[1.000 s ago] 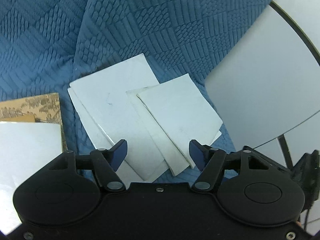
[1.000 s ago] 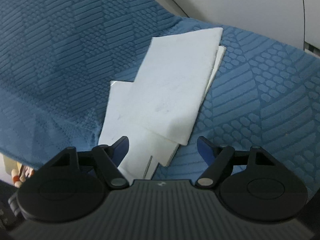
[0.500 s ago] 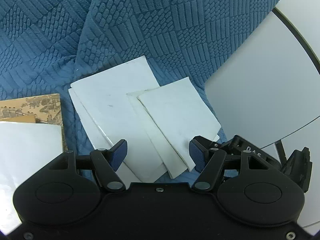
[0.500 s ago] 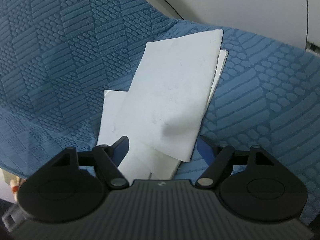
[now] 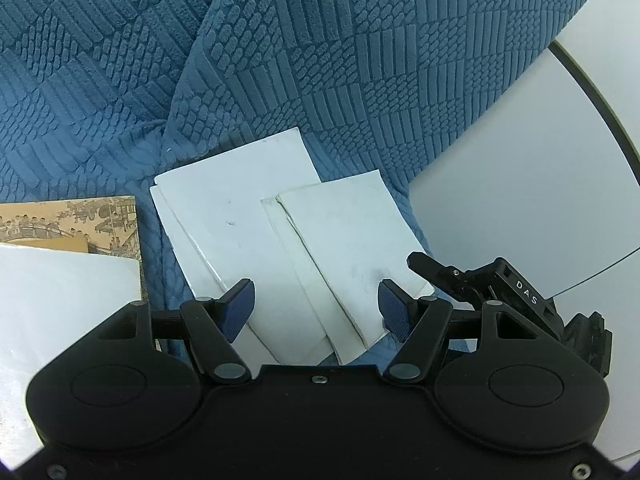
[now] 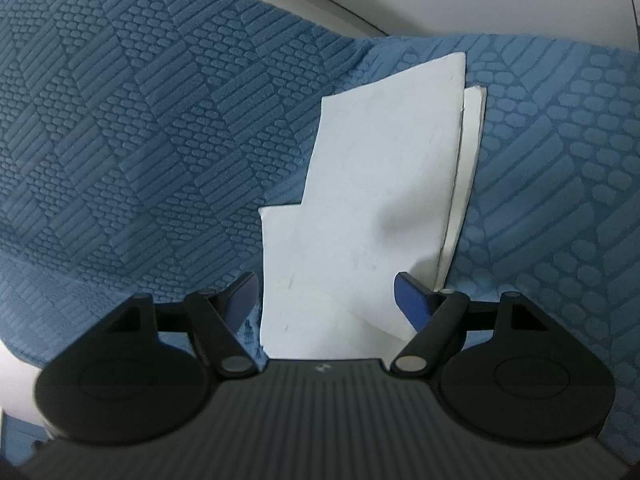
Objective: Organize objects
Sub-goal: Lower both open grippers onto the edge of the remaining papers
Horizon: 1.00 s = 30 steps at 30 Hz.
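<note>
Two grippers closing in on loose cards, nothing gripped yet.

Leftmost, brown printed card (image 5: 100, 220) partly under white sheet (image 5: 60, 300). Next along, fanned white cards (image 5: 240, 208) overlapping on blue cloth (image 5: 280, 60), flat and untidy. Left gripper (image 5: 316, 308) wide open, empty, now lower and nearer than a second ago, straddling the cards' near edges. Further right, right gripper (image 5: 480, 280) newly showing at the fan's right corner. From its own camera, right gripper (image 6: 326, 300) also wide open, holding nothing, now square on to the cards (image 6: 392, 168), near edge between its fingers. Probably about to pinch and gather the fan; thin cards on soft cloth likely awkward to lift.
</note>
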{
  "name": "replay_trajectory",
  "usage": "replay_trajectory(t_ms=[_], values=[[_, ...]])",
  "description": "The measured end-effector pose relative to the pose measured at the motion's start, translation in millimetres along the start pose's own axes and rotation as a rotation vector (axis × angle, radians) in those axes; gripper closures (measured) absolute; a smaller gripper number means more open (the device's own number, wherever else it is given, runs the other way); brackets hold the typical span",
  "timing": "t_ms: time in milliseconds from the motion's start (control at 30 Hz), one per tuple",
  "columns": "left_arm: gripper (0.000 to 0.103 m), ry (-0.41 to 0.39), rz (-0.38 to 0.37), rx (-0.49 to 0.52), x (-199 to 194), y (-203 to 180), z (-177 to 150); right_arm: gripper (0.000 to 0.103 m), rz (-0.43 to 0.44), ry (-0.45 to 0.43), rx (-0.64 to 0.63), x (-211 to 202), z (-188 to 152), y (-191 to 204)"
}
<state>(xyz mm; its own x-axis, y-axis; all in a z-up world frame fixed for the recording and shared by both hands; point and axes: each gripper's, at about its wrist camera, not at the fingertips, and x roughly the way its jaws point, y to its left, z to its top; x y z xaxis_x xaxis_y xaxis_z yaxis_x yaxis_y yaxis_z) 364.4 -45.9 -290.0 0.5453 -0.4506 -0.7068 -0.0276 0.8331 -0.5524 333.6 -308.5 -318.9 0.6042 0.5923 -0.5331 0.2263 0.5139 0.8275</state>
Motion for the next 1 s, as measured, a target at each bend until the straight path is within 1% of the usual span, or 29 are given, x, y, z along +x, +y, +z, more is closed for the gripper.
replay_trajectory(t_ms=[133, 233, 400, 500, 667, 800, 867, 1000], values=[[0.038, 0.005, -0.003, 0.006, -1, 0, -1, 0.025, -0.058, -0.034, -0.04, -3, 6, 4], [0.038, 0.014, 0.0, 0.027, 1, -2, -4, 0.025, -0.082, -0.071, -0.078, -8, 18, 8], [0.038, 0.002, 0.02, 0.06, 0, -4, -10, 0.025, -0.16, -0.127, -0.229, -16, 42, 20], [0.038, -0.013, 0.04, 0.045, -1, -4, -15, 0.025, -0.179, -0.122, -0.298, -16, 54, 20], [0.038, -0.023, 0.062, 0.025, 0, -16, -24, 0.025, -0.19, -0.076, -0.411, -11, 65, 19], [0.038, -0.04, 0.055, -0.002, 7, -26, -27, 0.025, -0.188, -0.068, -0.463, -10, 77, 16], [0.04, -0.043, 0.051, -0.016, 15, -30, -29, 0.025, -0.195, -0.071, -0.468, -10, 83, 12], [0.049, -0.023, 0.046, -0.02, 35, -38, -32, 0.025, -0.205, -0.083, -0.454, -9, 95, 5]])
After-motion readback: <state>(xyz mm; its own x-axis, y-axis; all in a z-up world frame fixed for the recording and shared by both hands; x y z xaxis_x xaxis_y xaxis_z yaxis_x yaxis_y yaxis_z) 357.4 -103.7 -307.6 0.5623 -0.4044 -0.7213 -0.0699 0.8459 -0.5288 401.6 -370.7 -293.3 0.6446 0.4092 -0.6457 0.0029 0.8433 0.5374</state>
